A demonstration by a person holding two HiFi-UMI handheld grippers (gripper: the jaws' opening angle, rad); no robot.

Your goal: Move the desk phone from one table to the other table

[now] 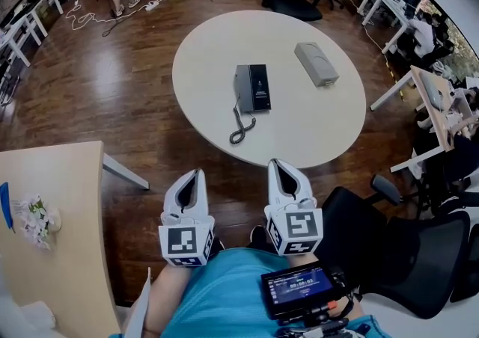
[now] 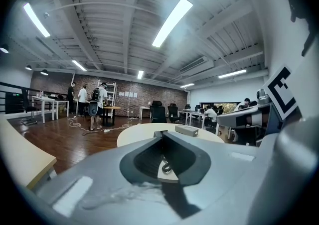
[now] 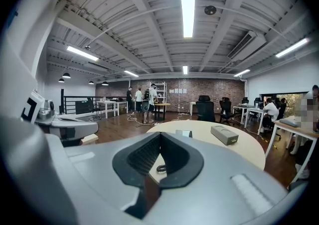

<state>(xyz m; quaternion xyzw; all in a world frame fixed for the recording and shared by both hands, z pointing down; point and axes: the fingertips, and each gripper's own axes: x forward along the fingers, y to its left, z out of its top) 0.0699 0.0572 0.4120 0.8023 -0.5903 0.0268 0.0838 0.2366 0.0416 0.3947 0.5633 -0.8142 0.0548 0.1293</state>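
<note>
Desk phone [image 1: 252,88] lies near the middle of the round table [image 1: 217,37], coiled cord [image 1: 241,128] trailing toward the near edge. Left gripper [image 1: 197,173] and right gripper [image 1: 276,164] hang short of the table, jaws pressed together on nothing.

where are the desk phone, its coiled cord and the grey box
desk phone [image 1: 253,88], head view, middle of its dark body
coiled cord [image 1: 239,133], head view, near its looped end
grey box [image 1: 316,63], head view, centre of its top
</note>
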